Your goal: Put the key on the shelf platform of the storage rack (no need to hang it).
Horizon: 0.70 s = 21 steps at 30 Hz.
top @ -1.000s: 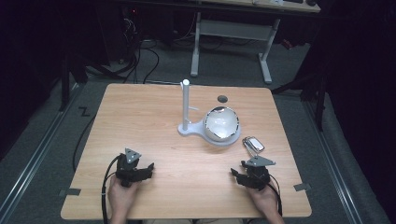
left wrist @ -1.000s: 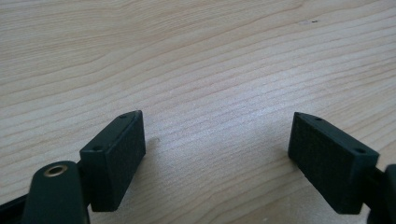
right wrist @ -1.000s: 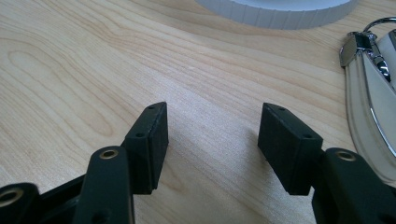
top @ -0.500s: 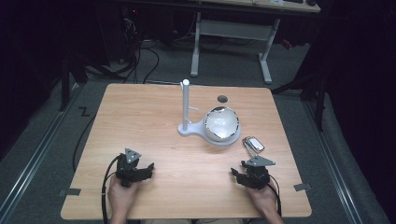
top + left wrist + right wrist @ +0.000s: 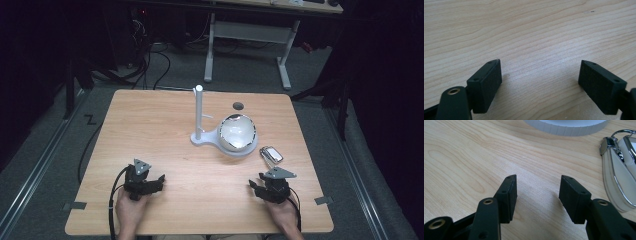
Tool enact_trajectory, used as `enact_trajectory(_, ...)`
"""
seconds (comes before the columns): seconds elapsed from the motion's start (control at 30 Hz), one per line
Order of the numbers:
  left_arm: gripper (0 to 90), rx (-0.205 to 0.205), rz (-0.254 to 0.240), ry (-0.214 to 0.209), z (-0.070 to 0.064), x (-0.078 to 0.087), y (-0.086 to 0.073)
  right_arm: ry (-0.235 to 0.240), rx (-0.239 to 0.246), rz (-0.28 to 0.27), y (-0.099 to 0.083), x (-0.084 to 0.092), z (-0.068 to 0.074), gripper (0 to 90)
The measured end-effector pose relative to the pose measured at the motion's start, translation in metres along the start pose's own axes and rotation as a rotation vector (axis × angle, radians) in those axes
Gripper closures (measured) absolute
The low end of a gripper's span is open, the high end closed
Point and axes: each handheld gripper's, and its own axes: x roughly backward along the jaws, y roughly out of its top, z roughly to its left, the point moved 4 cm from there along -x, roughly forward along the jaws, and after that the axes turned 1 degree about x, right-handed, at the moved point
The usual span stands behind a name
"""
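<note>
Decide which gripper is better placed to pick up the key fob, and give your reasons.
Right. The right gripper rests just short of the key fob, jaws apart with nothing between them; they have just been closing. The left gripper sits across the table.

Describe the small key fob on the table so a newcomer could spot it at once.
Start at the white stand with its upright post and round bowl in the middle of the wooden table. Just right of and nearer than the bowl lies the key fob, ahead of the right tool. It alone is small, flat, white and chrome-edged.
</note>
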Motion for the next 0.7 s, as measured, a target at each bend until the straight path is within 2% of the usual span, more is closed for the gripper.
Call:
enact_trajectory(0.43,19.1,0.000,0.000,0.000,0.000,0.000,0.000,0.008,-0.025,-0.009,-0.001,0.006,-0.001,50.0)
enact_trajectory(0.6,19.2,0.000,0.000,0.000,0.000,0.000,0.000,-0.001,-0.025,-0.022,-0.001,0.010,-0.005,49.6)
enact_trajectory(0.7,19.2,0.000,0.000,0.000,0.000,0.000,0.000,-0.001,-0.042,-0.030,-0.001,0.014,-0.008,49.6)
